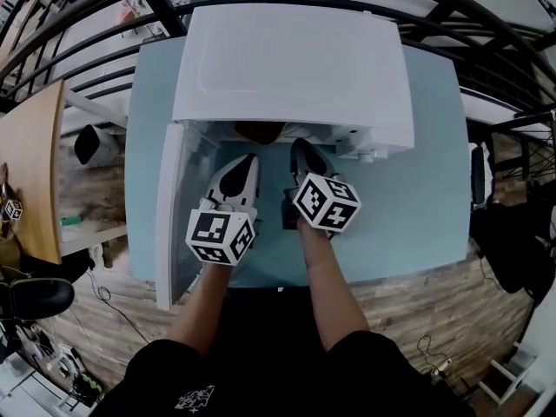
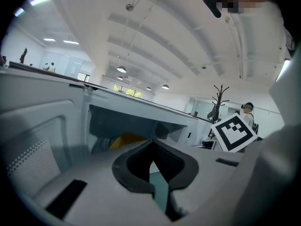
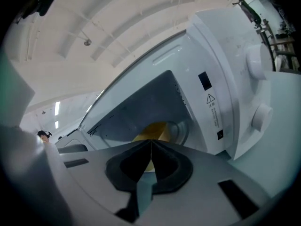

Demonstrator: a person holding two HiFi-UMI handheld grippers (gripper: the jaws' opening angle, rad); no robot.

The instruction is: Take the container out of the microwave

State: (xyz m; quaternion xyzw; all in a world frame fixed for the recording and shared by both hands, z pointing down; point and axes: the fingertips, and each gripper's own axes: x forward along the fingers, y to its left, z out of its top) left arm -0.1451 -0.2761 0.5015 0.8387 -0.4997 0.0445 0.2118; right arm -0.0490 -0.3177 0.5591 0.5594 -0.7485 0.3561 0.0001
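A white microwave (image 1: pixel 295 68) stands on a light blue table (image 1: pixel 417 224), its door (image 1: pixel 169 224) swung open to the left. Inside the cavity sits a yellow-brown container (image 1: pixel 258 132), which shows past the jaws in the left gripper view (image 2: pixel 124 139) and in the right gripper view (image 3: pixel 157 130). My left gripper (image 1: pixel 250 162) and right gripper (image 1: pixel 300 148) hover side by side just in front of the cavity mouth, both pointing in. Each one's jaws are shut with the tips touching and nothing between them, left (image 2: pixel 151 141) and right (image 3: pixel 150 142).
The microwave's control panel with two knobs (image 3: pixel 257 62) lies right of the cavity. A wooden desk (image 1: pixel 30 172) and a black chair (image 1: pixel 35 295) stand to the left of the table. A dark railing (image 1: pixel 486 24) curves behind the microwave.
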